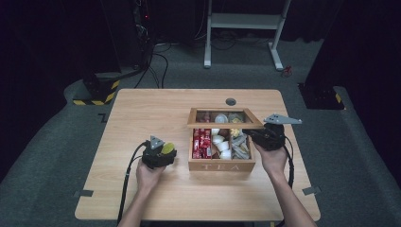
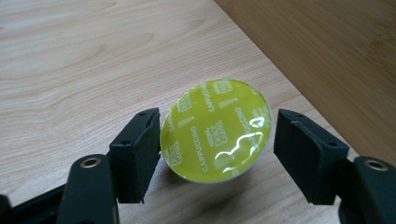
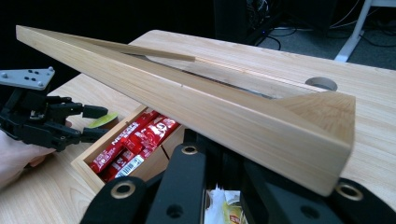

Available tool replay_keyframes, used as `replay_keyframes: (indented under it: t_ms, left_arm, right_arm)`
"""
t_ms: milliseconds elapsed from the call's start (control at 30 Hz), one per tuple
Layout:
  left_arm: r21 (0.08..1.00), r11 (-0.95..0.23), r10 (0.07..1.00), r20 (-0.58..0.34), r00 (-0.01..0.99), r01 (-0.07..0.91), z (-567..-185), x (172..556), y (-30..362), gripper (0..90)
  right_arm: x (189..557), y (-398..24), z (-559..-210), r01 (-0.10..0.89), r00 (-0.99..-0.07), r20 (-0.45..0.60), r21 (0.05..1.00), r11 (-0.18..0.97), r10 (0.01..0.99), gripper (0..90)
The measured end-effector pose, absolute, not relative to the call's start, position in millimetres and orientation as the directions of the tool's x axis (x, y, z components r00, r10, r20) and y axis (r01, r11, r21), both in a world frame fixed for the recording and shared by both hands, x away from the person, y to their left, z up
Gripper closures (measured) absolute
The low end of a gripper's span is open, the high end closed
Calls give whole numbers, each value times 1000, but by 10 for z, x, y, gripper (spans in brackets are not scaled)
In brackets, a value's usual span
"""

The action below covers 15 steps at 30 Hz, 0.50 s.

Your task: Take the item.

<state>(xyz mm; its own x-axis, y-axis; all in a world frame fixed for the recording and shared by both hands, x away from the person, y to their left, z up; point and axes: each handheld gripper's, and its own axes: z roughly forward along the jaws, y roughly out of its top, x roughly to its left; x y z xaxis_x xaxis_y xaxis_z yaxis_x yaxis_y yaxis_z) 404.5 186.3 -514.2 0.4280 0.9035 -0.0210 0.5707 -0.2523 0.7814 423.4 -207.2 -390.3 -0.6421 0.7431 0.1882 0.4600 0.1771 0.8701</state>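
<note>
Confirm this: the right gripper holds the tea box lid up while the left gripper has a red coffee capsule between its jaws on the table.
Not quite: the coffee capsule is yellow-green, marked cappuccino, as the left gripper view shows. The rest stands: the right gripper holds the tea box lid up, and the capsule sits between the left gripper's jaws on the table.

**Words you can read from here**

The wooden box has "TEA" lettered across its front wall. The yellow-green foil lid of the coffee capsule repeats "CAPPUCCINO" and "NESCAFÉ Dolce Gusto" in white. The red sachets in the box's left compartment carry white "NESCAFÉ" lettering; their smaller print is too fine to read.
</note>
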Motion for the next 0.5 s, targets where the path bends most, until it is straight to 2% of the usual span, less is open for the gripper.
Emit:
replay_keyframes:
  t_ms: [500]
  left_arm:
    - [823,-193,894,-77,441,535,-4949,3917,1956,303]
  right_arm:
    - [4236,-2074,-3912,465,-643,196,868,174,740,890]
